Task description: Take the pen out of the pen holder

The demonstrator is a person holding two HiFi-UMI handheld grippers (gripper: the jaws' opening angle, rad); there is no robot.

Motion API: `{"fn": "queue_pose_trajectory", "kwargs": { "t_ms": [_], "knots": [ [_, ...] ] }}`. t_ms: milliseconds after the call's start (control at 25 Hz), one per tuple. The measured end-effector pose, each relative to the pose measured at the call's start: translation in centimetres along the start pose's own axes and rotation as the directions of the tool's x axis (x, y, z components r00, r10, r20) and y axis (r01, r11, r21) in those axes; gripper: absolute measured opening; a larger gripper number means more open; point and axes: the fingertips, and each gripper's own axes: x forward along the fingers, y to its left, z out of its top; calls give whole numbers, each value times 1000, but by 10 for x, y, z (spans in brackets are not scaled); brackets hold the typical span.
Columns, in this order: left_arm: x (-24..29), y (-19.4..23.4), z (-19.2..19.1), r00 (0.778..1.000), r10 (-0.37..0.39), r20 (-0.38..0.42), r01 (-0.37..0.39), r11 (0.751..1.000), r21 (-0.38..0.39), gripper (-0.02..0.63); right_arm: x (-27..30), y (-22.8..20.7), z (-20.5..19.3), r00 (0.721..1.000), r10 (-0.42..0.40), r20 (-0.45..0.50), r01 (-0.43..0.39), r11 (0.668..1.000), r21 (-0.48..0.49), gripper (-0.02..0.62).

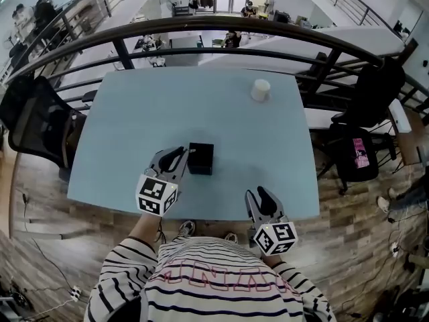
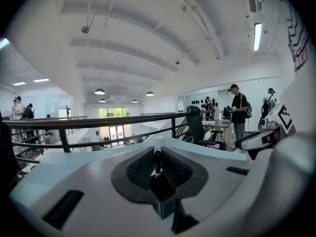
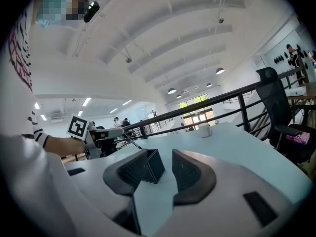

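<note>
A black square pen holder [image 1: 200, 158] stands on the light blue table [image 1: 134, 133]. My left gripper [image 1: 179, 153] hovers just left of it, shut on a thin dark pen [image 2: 157, 163] that stands upright between the pads. The pen's lower end hangs over the holder's open top [image 2: 166, 205]; I cannot tell whether it is clear of the rim. My right gripper [image 1: 258, 194] hangs near the table's front edge, right of the holder, open with nothing between its jaws. In the right gripper view [image 3: 160, 163] the holder [image 3: 154, 166] lies ahead and the left gripper [image 3: 106, 135] is at the left.
A white cup [image 1: 260, 90] stands at the table's far right. A dark railing [image 1: 221, 25] runs behind the table. Black chairs stand at the left [image 1: 37, 123] and right [image 1: 365, 106]. People [image 2: 239, 110] stand beyond the table in the left gripper view.
</note>
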Motion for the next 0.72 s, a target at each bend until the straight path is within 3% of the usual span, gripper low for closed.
{"fn": "queue_pose_trajectory", "kwargs": {
  "t_ms": [320,720],
  "knots": [
    [-53,31,-6,994,104,30,-104,994,-16,58,26,33,6,998,66,-13,-66,997,-33,158],
    [-98,58,-51,977,207,-40,-210,974,-86,58,50,60,1,992,118,-45,-121,991,-59,143]
  ]
}}
